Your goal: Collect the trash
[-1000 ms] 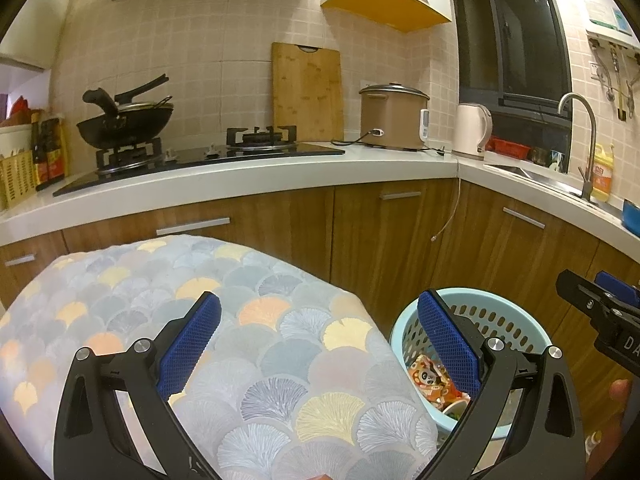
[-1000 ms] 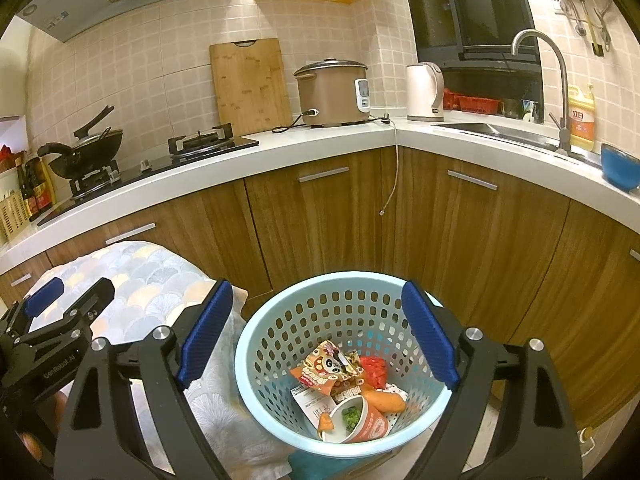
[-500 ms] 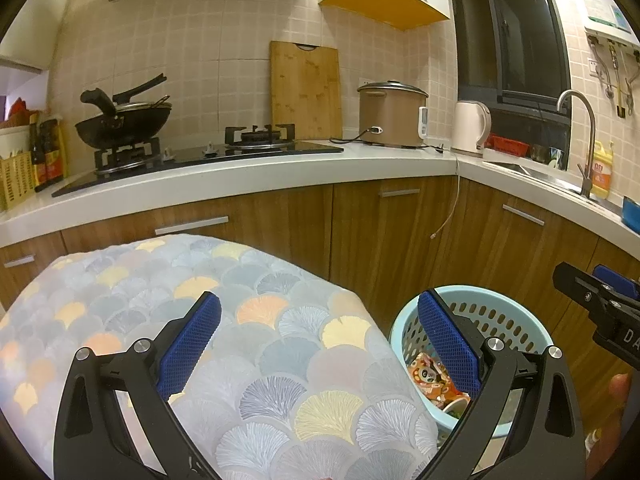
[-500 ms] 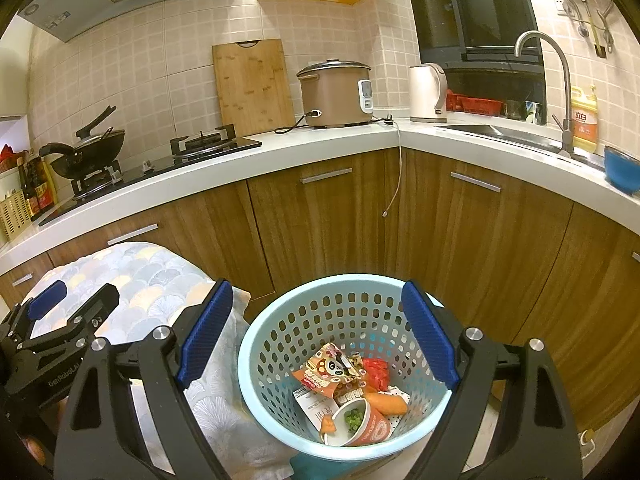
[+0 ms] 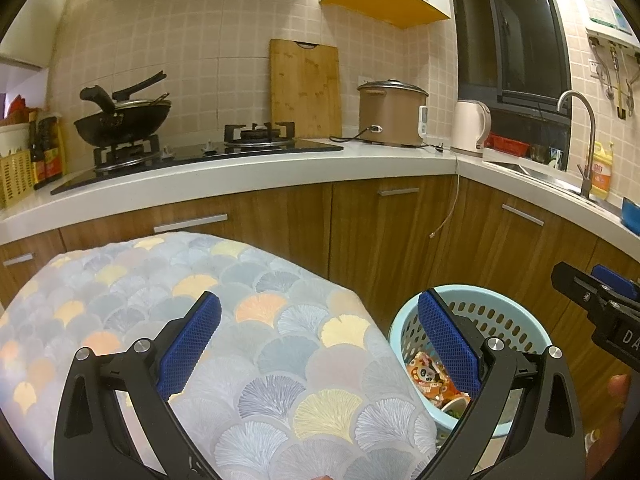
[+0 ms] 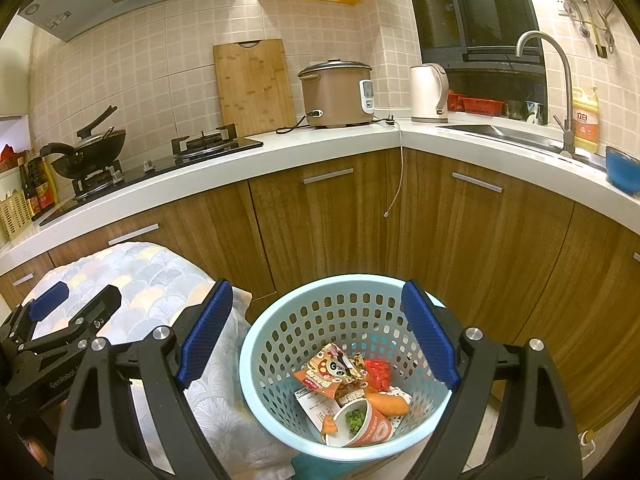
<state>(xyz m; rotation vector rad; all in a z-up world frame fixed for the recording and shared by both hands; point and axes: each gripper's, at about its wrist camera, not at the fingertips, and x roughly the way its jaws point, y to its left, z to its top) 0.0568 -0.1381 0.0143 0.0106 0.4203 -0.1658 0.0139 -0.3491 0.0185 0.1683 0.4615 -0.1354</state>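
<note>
Trash basket (image 6: 280, 344) upright, carrot (image 6: 387, 403) lying flat, both tools spread wide.

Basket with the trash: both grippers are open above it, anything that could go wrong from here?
The basket sits tight against the draped tablecloth; a low pass by the left gripper could snag the cloth. The cup lies tilted with scraps inside, so a bump from the right gripper might spill it.

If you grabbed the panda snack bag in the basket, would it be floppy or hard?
The snack bag is probably floppy: it lies crumpled and torn open in the basket. It is likely very light, since it looks emptied. Its shiny film might slip between the open right gripper pads.
</note>
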